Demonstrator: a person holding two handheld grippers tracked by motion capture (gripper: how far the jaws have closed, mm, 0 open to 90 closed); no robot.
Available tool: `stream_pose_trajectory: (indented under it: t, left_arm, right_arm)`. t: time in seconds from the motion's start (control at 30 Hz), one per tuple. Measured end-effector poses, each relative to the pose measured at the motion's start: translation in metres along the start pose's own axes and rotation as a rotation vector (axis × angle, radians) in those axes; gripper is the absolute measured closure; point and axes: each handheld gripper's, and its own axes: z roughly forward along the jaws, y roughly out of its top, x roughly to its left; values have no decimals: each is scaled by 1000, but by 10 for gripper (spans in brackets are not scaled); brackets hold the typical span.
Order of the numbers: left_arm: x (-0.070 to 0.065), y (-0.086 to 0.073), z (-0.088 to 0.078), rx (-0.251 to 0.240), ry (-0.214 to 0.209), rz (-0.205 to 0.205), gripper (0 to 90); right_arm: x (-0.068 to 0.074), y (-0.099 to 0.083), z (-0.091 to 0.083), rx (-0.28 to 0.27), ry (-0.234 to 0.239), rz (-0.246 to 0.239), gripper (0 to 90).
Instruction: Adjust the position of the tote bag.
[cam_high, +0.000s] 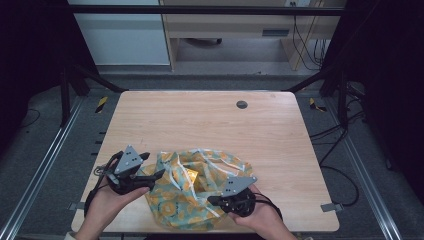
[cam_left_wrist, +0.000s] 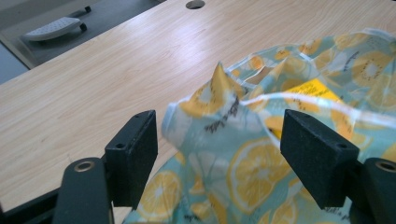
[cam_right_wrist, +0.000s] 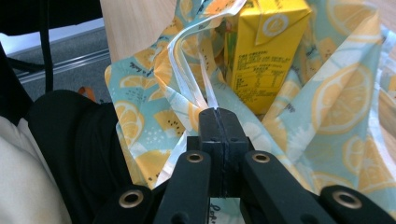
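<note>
The lemon-print plastic bag (cam_high: 192, 192) lies crumpled at the near edge of the tabletop (cam_high: 200, 120), slightly left of centre, with a yellow carton (cam_right_wrist: 266, 51) standing inside it. The right hand-held gripper (cam_right_wrist: 219, 116) is clamped tight on the bag's white handle strips (cam_right_wrist: 189, 70), its jaws pressed flat together with the strips rising out between them. The left hand-held gripper (cam_left_wrist: 219, 149) is spread wide, its jaws straddling a peaked fold of the bag's left rim (cam_left_wrist: 219, 88) without pinching it.

The main risk, judged from this, is on the left side. The film there is bunched and slack, so if the left jaws close where they stand they may catch only the tip of the fold, or several layers at once (which would keep the mouth shut rather than open it). A thin pinch on slippery plastic could also slide out once the two hands pull apart.

The right grip looks secure, but it holds narrow strips rather than the bag wall; a hard tug could stretch or tear them, or tip the carton, which appears to lean toward the far side of the bag. If the carton falls against the film, it could drag the rim out from between the left jaws.

The bag also sits very close to the near edge of the tabletop, so a pull toward the person could draw part of it off the edge.
</note>
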Motion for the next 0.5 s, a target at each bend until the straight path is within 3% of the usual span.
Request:
stream_pose_trajectory:
  t: [0.23,0.5]
  left_arm:
    - [-6,24,30,66,-30,40,253]
    - [-3,36,60,118,-11,24,299]
  right_arm:
    - [-3,-2,1,0,-6,0,900]
    - [-4,-7,1,9,-13,1,900]
